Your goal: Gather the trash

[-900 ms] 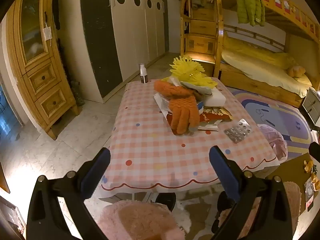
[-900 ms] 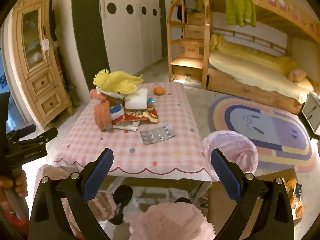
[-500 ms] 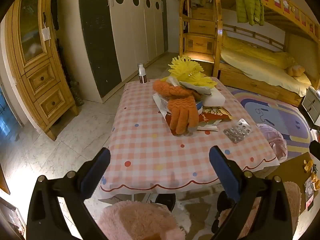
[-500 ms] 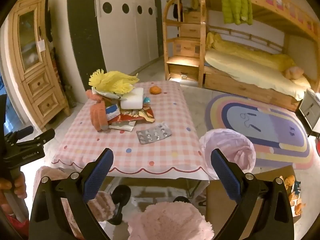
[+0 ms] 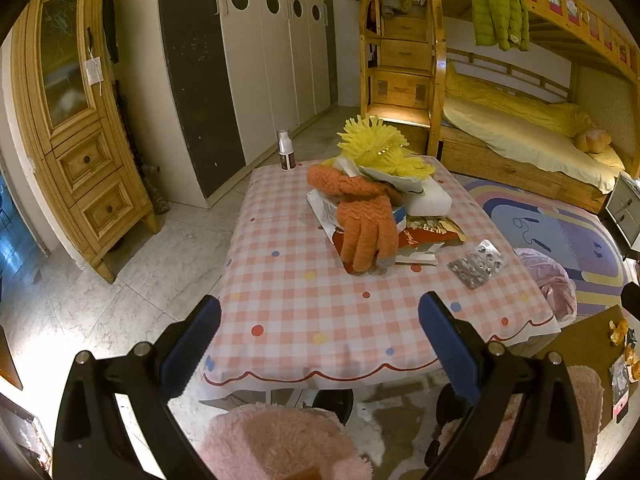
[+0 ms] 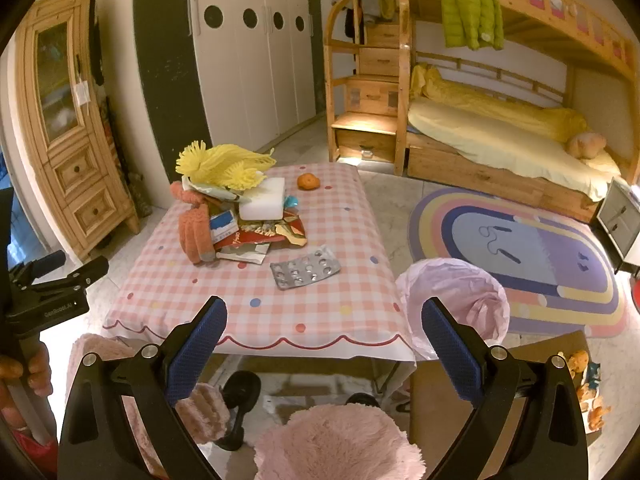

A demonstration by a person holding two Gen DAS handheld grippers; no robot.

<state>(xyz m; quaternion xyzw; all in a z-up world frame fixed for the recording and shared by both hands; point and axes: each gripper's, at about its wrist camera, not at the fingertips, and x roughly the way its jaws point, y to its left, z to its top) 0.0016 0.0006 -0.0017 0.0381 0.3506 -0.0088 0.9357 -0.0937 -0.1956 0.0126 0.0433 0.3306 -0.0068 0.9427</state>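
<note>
Hovering short of the checked table [image 6: 256, 320], left gripper [image 5: 320, 336] and right gripper [image 6: 324, 336] both gape empty; the blister pack [image 6: 305, 268] lies near the pink-lined bin [image 6: 452, 300], beside a clutter pile [image 6: 236, 208].

Warm dim indoor light, sharp focus, fisheye-bent dark edges.

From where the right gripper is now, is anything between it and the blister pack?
Nothing visible. The right gripper is open, short of the table's near edge, and only bare tablecloth lies before the blister pack. The pile sits beyond it, to the left.
</note>
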